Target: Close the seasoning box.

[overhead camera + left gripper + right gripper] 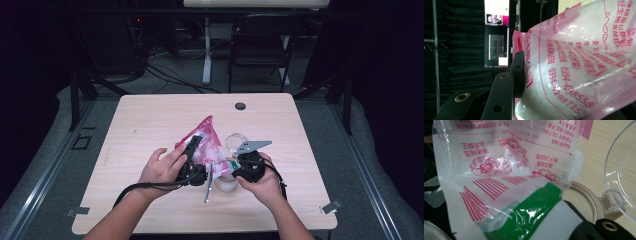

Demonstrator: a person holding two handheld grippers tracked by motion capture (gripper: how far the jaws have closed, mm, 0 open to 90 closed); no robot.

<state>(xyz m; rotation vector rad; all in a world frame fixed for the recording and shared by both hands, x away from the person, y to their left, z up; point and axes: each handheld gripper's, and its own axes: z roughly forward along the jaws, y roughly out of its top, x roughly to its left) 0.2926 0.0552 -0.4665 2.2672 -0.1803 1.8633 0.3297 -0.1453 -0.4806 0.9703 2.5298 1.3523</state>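
A pink-and-white plastic bag [206,137] of white granules, printed in red, is held up over the middle of the table between both grippers. My left gripper [194,147] is shut on the bag's body [579,65]; one black finger [502,98] presses its side. My right gripper [236,167] is shut on the bag's green-striped corner [529,215]. Right beside that corner is a clear jar with a beige rim [586,192], and its hinged clear lid [621,170] stands open.
The jar [227,182] stands on the light wooden table [150,115] between the two hands. A slim grey metal tool [207,184] lies near the front. A dark round grommet [240,106] sits at the far edge. A chair [260,45] is beyond.
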